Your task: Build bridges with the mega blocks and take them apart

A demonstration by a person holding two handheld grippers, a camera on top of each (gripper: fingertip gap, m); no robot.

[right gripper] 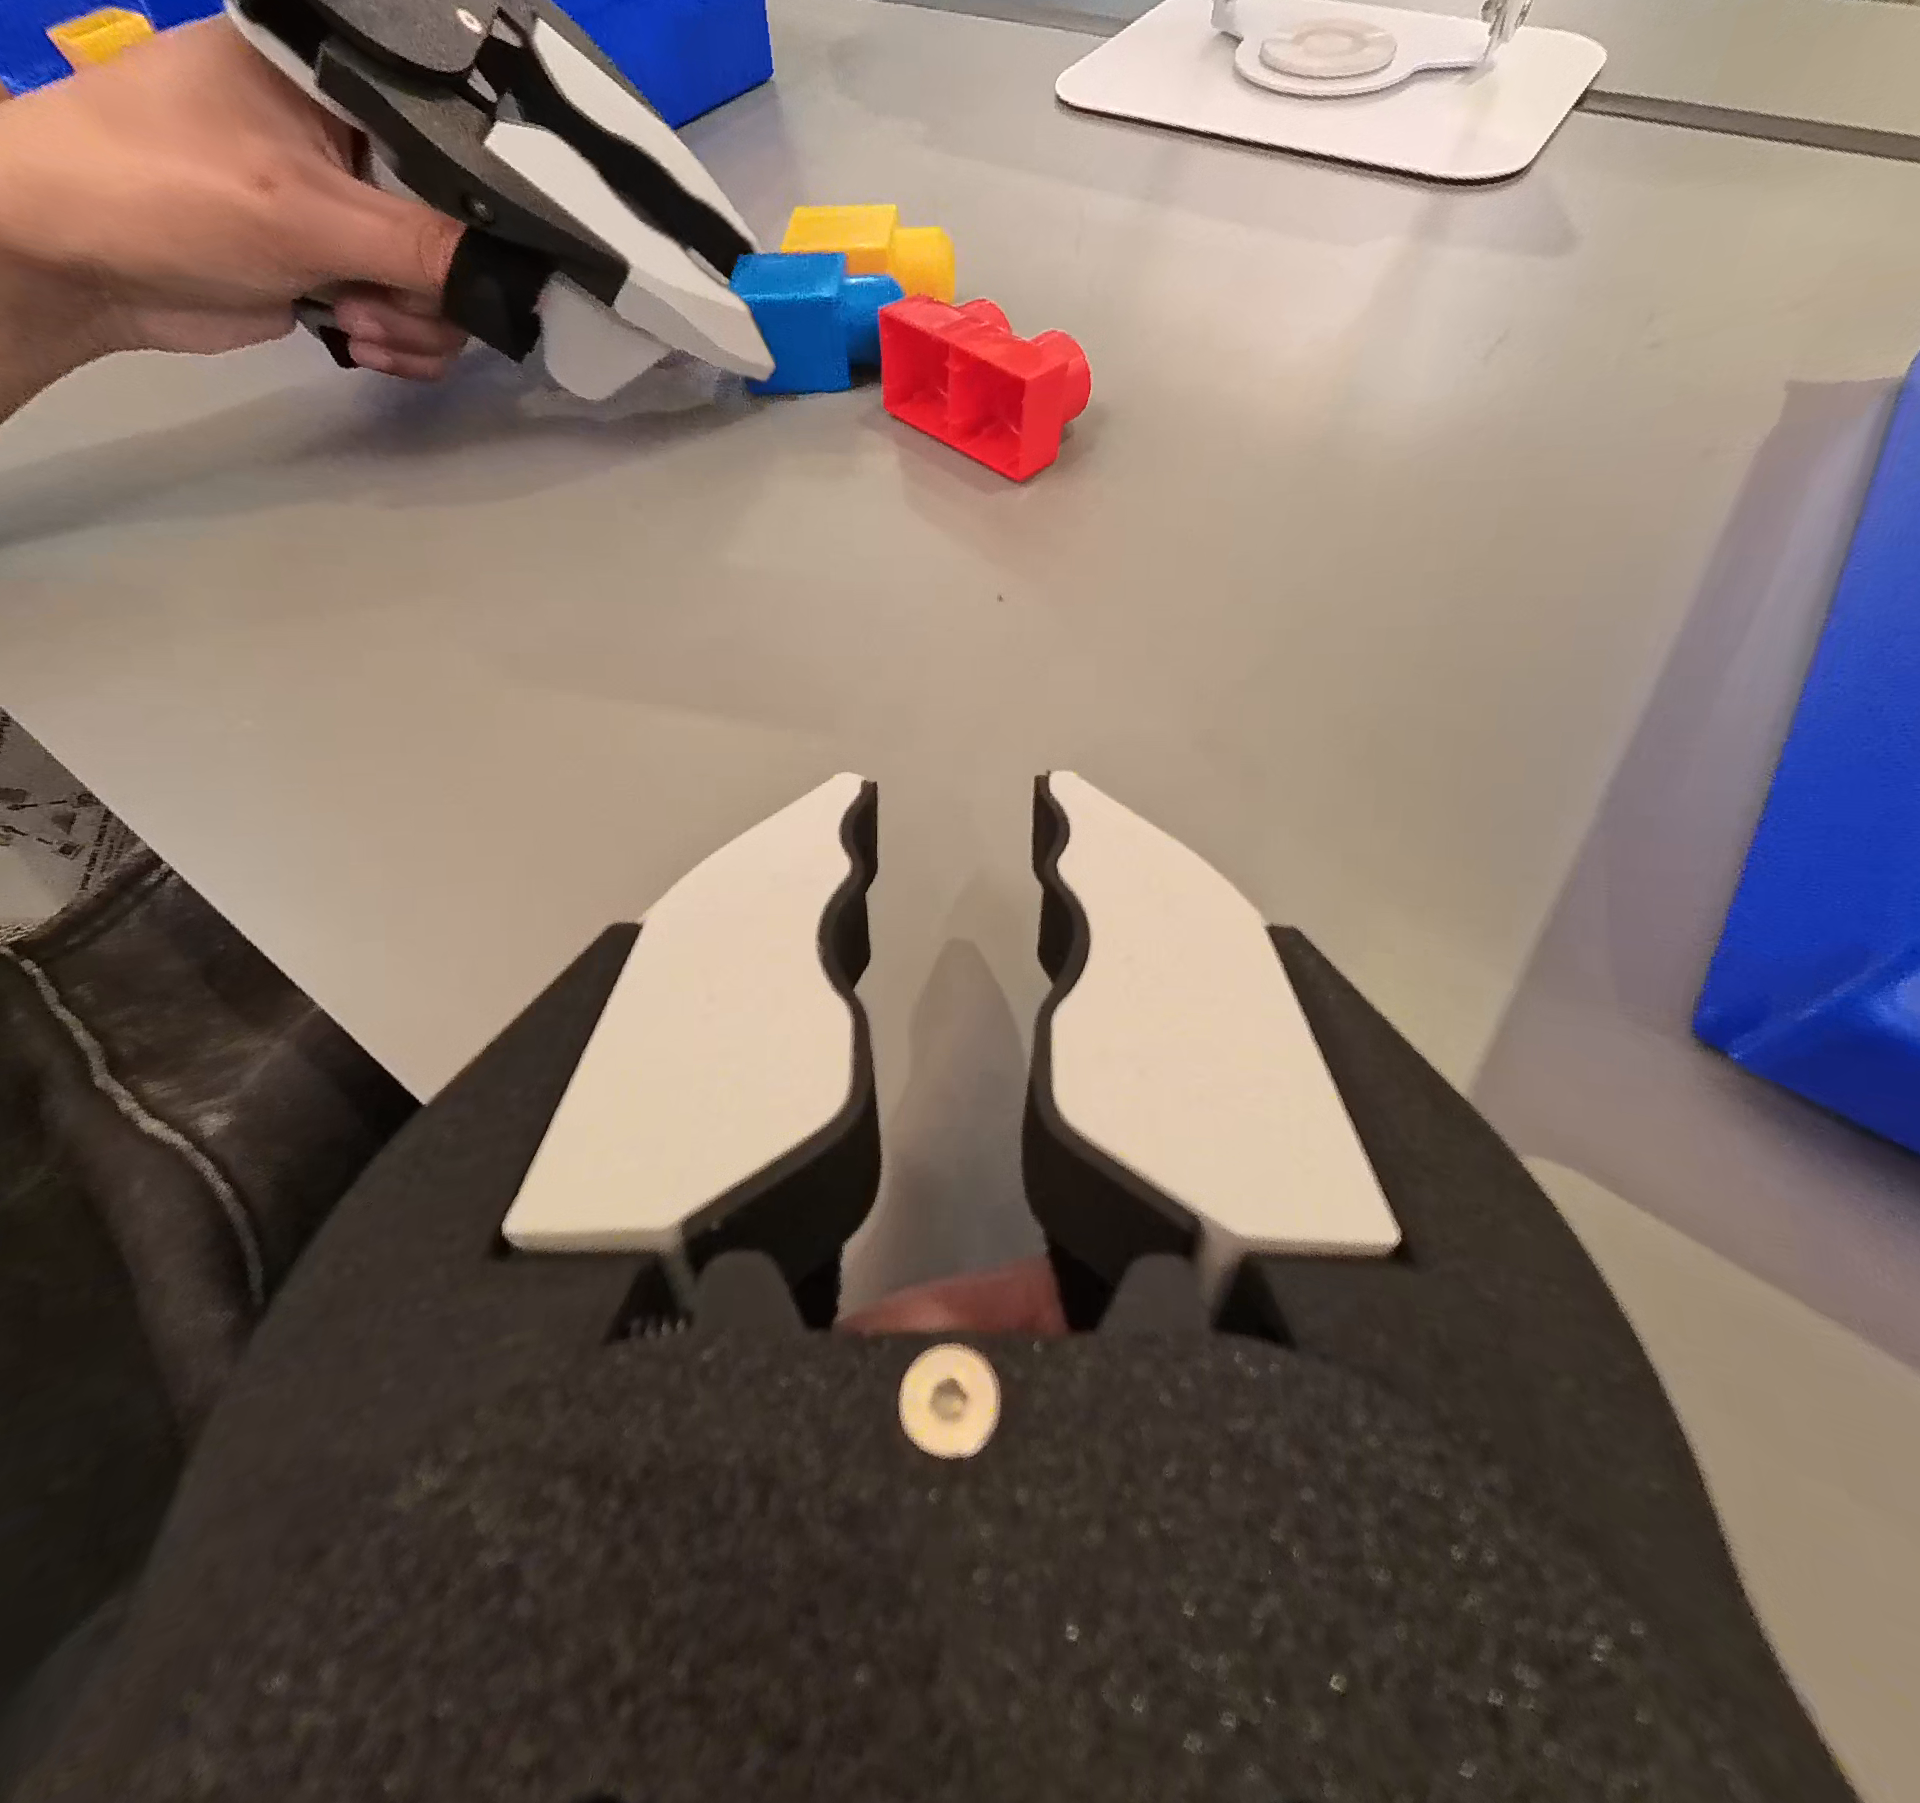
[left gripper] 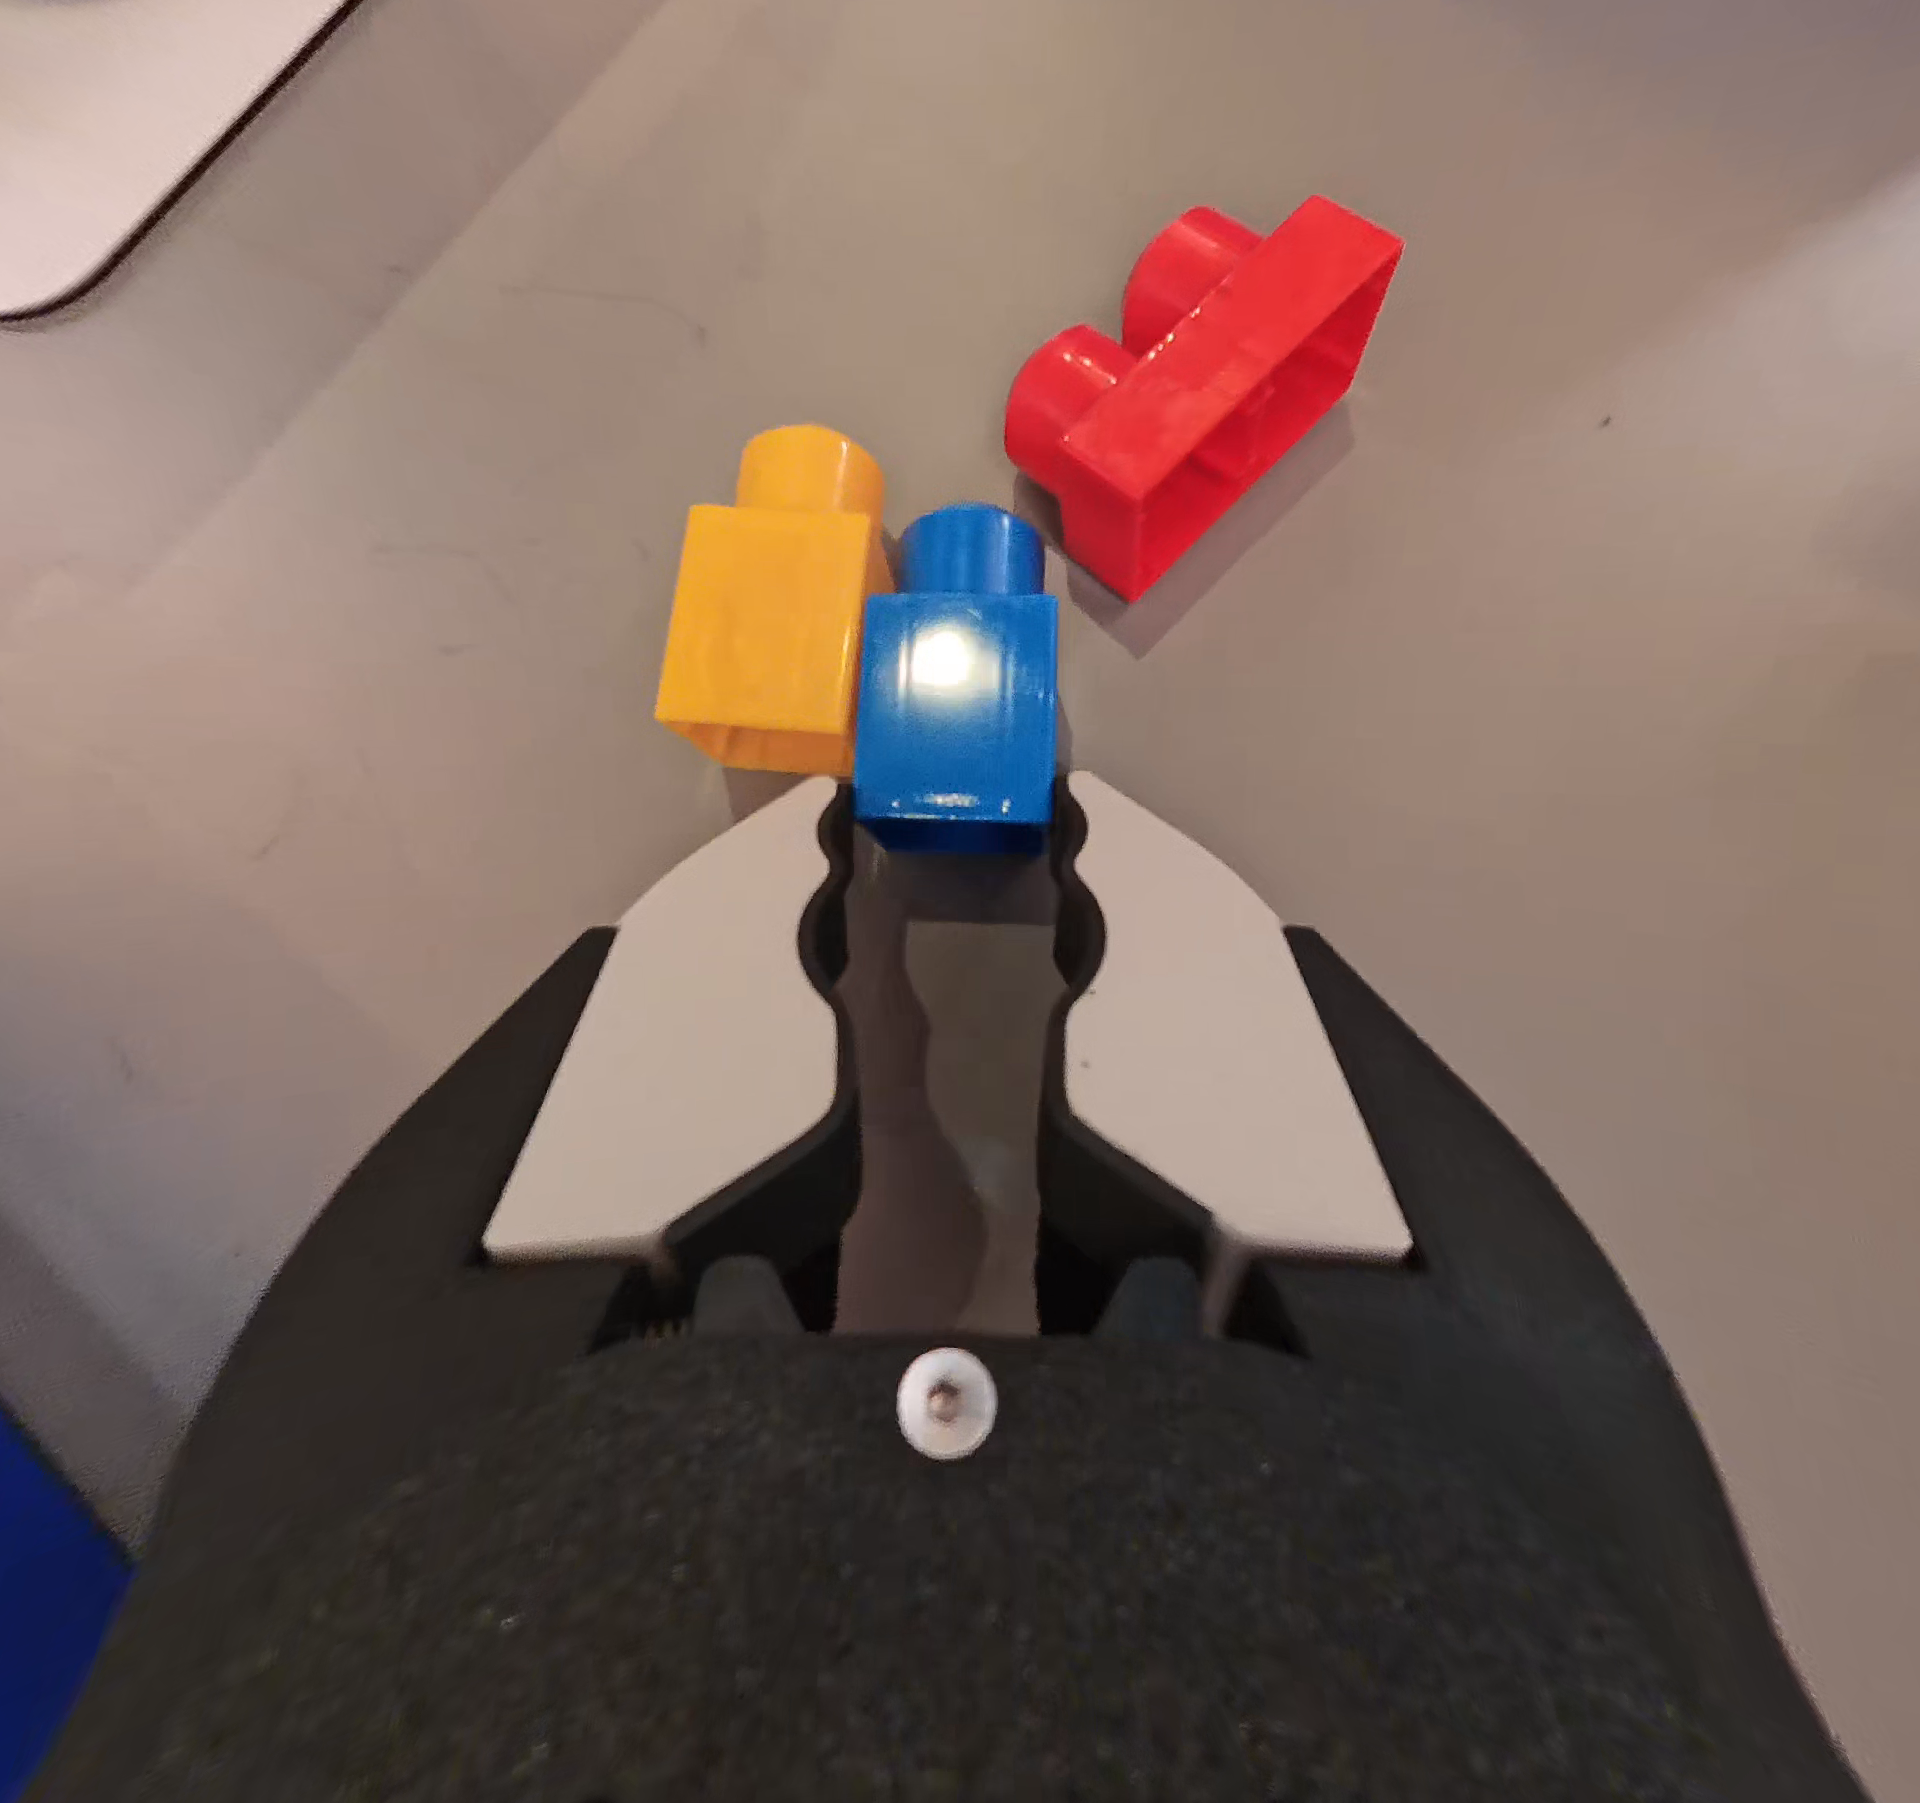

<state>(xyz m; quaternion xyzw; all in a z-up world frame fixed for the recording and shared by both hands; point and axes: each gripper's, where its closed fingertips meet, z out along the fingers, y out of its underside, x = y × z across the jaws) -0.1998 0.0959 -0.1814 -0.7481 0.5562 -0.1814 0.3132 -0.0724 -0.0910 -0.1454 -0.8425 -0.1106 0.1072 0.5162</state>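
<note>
Right now the left gripper (left gripper: pixel 951 797) has its fingertips either side of the open bottom end of the blue single-stud block (left gripper: pixel 954 704), which lies on its side on the grey table (left gripper: pixel 1455 818). The jaws look closed onto it, though only at the very tips. Touching it on one side is the yellow single-stud block (left gripper: pixel 769 621), also on its side. The red two-stud block (left gripper: pixel 1195 403) lies near, tipped over, hollow side showing. The right gripper (right gripper: pixel 956 797) hangs well back over the table, jaws parted and empty.

I'd say the bite is shallow, so the block could pivot or slip as it lifts. Better to push the fingers further along the flat walls, then lift straight so the yellow one isn't dragged.
</note>
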